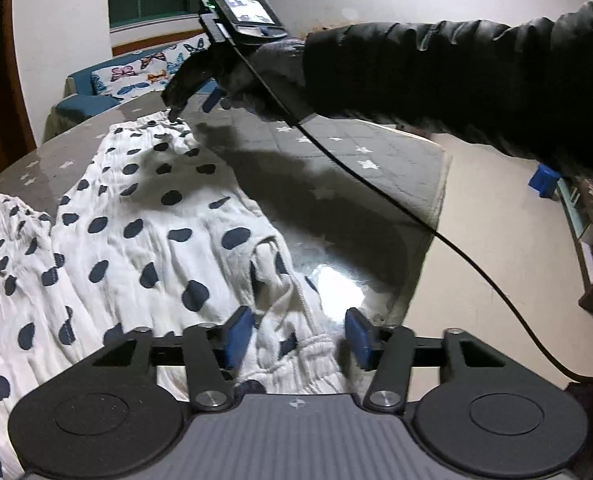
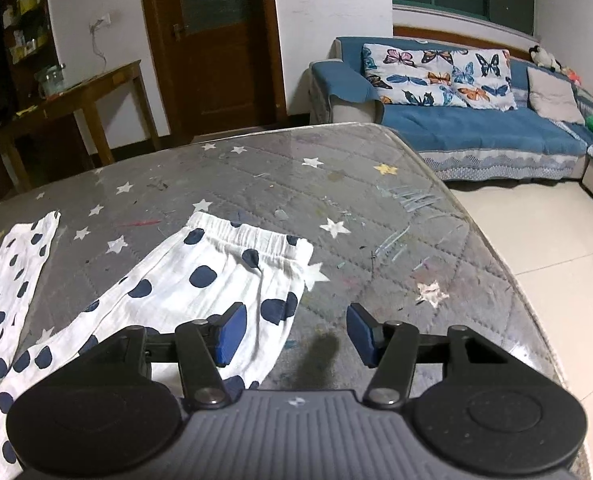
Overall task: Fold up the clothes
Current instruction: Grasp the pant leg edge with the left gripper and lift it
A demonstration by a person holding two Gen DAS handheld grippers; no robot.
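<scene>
White trousers with dark blue dots (image 1: 144,224) lie spread on a grey star-print table (image 1: 336,168). My left gripper (image 1: 299,336) is open, its blue pads on either side of the bunched elastic waistband (image 1: 308,348) at the near edge. In the right wrist view the trousers (image 2: 216,280) lie flat, the waistband (image 2: 252,236) at the far end and a second leg (image 2: 12,264) to the left. My right gripper (image 2: 292,336) is open and empty just above the trousers' right edge. It also shows in the left wrist view (image 1: 192,92), held at the far waistband.
A blue sofa (image 2: 476,128) with butterfly cushions stands beyond the table. A wooden side table (image 2: 76,96) and door (image 2: 216,40) are at the back left. The table's right edge (image 2: 496,248) drops to a pale tiled floor (image 2: 556,248). A black cable (image 1: 376,184) hangs from the right gripper.
</scene>
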